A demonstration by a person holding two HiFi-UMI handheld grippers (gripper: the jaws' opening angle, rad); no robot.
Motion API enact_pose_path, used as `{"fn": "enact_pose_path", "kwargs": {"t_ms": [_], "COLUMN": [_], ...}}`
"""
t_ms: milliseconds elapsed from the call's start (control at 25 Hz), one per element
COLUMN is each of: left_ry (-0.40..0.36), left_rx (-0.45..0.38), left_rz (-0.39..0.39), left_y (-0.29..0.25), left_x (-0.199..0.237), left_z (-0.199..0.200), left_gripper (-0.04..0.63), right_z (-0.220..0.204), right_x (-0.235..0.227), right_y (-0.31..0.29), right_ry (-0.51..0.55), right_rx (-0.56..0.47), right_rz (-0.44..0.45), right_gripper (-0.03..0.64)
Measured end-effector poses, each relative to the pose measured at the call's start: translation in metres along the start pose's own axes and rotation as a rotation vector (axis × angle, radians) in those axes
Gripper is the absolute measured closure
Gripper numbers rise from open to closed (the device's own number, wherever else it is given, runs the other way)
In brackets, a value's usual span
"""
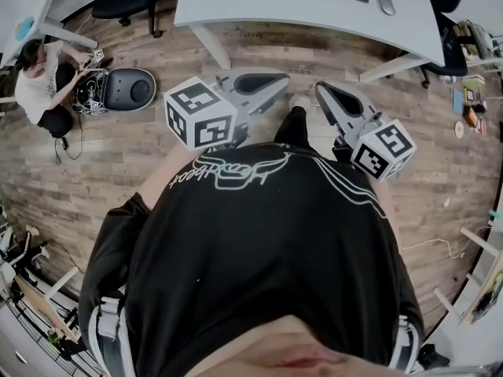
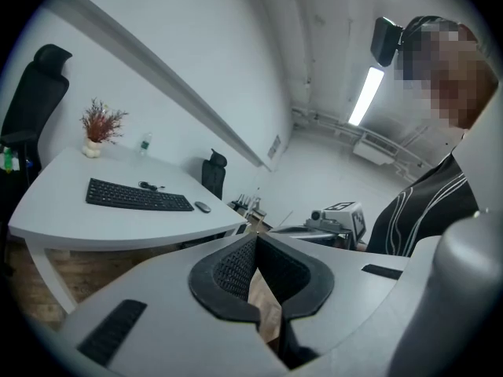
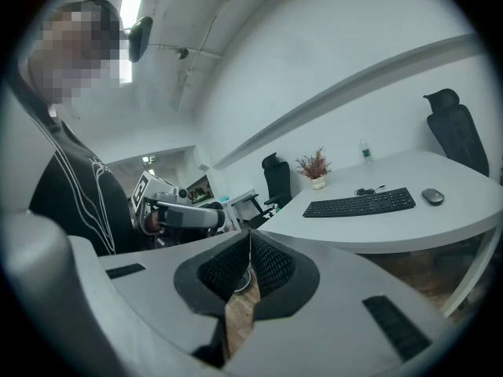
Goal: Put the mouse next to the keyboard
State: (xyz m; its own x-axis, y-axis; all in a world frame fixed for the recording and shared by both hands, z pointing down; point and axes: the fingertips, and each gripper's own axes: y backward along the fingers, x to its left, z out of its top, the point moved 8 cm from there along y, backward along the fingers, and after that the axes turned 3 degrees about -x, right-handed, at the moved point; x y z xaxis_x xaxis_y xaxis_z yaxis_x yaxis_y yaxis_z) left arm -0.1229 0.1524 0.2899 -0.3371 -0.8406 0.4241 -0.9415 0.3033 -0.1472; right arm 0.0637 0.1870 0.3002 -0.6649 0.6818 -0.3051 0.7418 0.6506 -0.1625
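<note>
Left gripper (image 1: 283, 78) and right gripper (image 1: 321, 88), jaws together and empty, are well apart from the desk (image 1: 228, 6). Reaching in closed could shove the mouse (image 1: 386, 4) off the edge.

The left gripper (image 1: 279, 78) and the right gripper (image 1: 322, 91) are held side by side in front of the torso (image 1: 267, 242), at about waist height. They are pointed forward, angled slightly downward and turned a little toward each other at the tips. The marker cube of the left gripper (image 1: 200, 115) and the marker cube of the right gripper (image 1: 385, 149) are seen nearest the body. In the left gripper view, the ribbed black fingers (image 2: 232, 267) are brought together at the tips, with nothing clamped between them. In the right gripper view, the fingers (image 3: 271, 265) are likewise pressed together and empty. The forearms are hidden under the chest in the head view.
</note>
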Motion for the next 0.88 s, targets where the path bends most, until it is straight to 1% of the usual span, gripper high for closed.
{"fn": "enact_pose_path", "kwargs": {"t_ms": [160, 520, 880], "left_ry": [0.004, -0.002, 0.006], "left_rx": [0.008, 0.054, 0.059], "left_rz": [-0.01, -0.041, -0.056], "left_y": [-0.002, -0.013, -0.023], "left_x": [-0.004, -0.011, -0.013], "left_z": [-0.003, -0.012, -0.016], "left_gripper": [0.589, 0.589, 0.589], "right_z": [-0.004, -0.016, -0.018], "right_x": [0.005, 0.0, -0.005], "right_y": [0.008, 0.026, 0.036], "right_ry": [0.002, -0.04, -0.05], "right_rx": [-0.002, -0.018, -0.015], "right_rz": [-0.018, -0.071, -0.097], "right_gripper": [0.607, 0.607, 0.607]}}
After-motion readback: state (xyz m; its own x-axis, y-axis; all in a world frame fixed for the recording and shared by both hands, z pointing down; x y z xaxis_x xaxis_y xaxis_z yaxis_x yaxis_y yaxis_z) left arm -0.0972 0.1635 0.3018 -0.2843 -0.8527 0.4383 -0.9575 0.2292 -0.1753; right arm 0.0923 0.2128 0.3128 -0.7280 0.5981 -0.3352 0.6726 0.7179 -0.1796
